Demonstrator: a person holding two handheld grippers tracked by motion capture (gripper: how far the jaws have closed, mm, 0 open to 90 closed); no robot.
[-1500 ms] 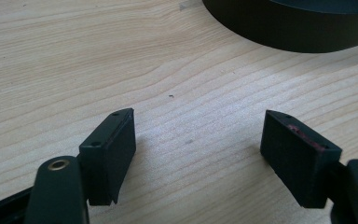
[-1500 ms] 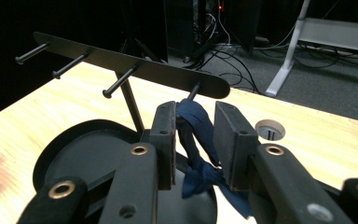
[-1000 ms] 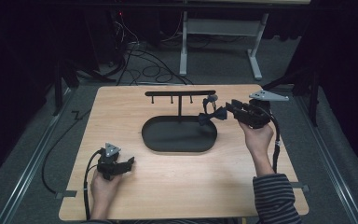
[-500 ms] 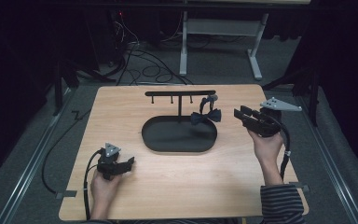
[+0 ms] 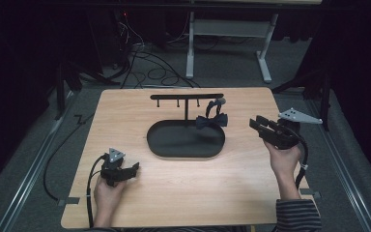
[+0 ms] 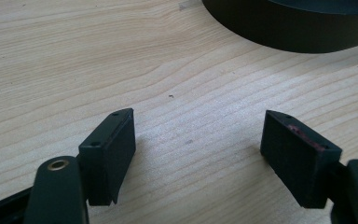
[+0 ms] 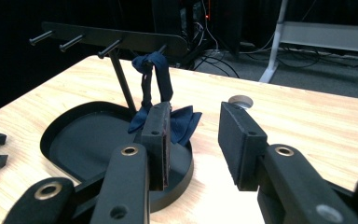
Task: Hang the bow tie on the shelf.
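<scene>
Right gripper point(image 5: 257, 126) fingers point(image 7: 242, 140) are parted with nothing between them, released; they have barely changed width. Left gripper point(image 5: 134, 167) fingers point(image 6: 109, 154) also spread wide, empty, bare wood between them.

Dark blue bow tie point(image 5: 211, 120) hangs by its strap from the right-end peg of the black T-shaped rack point(image 5: 186, 96), the bow itself resting over the right rim of the black oval tray point(image 5: 160, 145) that forms the rack's base. In the right gripper view the bow tie point(image 7: 161, 100) sits just beyond the fingers, apart from them.

Versus 1 second back: the right gripper was up against the bow tie at the rack; now it has pulled away toward the table's right edge, well clear of the tie, which stays hanging. Left gripper has not moved, parked on the near-left part of the table, pointing toward the tray.

Surface: light wood table point(image 5: 125, 111), 3 free pegs on the rack bar. Room is dark, grey carpet, cables point(image 5: 145, 63) on the floor behind, white table legs point(image 5: 265, 53) at back. Striped sleeve point(image 5: 294, 215) on the right forearm.
</scene>
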